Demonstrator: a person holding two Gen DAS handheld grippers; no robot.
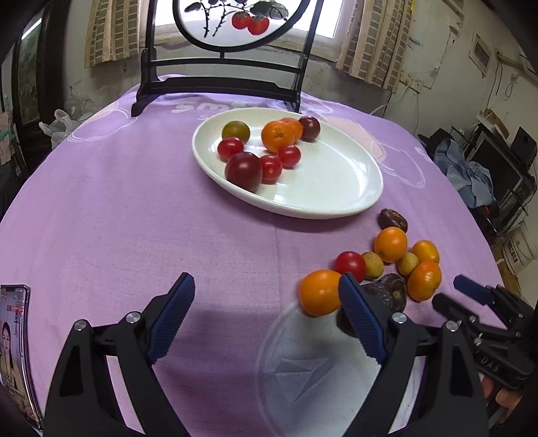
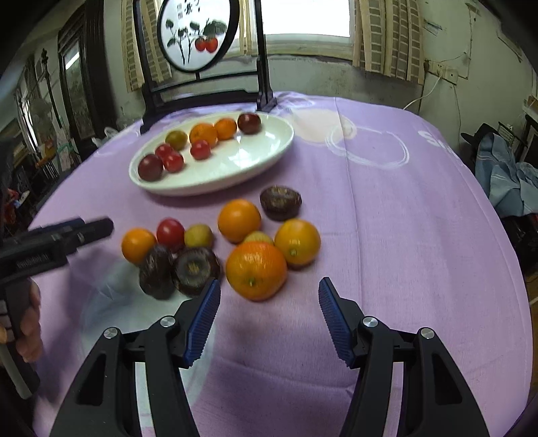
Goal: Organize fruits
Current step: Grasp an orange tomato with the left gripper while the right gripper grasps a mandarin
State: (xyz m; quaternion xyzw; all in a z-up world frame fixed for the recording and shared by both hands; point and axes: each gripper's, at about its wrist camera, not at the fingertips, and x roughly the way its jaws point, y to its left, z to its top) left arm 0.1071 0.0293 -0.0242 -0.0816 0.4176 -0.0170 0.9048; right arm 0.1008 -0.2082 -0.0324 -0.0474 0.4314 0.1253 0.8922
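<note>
Left gripper (image 1: 265,302): I see its jaws apart over bare cloth, holding nothing, near the table's front edge.
Right gripper (image 2: 269,306): jaws apart and empty, the nearest orange (image 2: 256,270) just ahead, I judge for the next pick.
Loose fruit (image 2: 238,220): clustered on the table (image 2: 403,235), front of centre.
Plate (image 2: 255,158): towards the far edge, tomatoes and oranges gathered inside.

A round table is covered by a lilac cloth with white printed rings (image 2: 386,208). At its far edge stands a dark wooden frame holding a round painted panel of red fruit (image 1: 240,20). A smartphone with a lit screen (image 1: 13,349) lies at the near left edge. Beige brick-patterned curtains (image 2: 386,40) flank a bright window.
</note>
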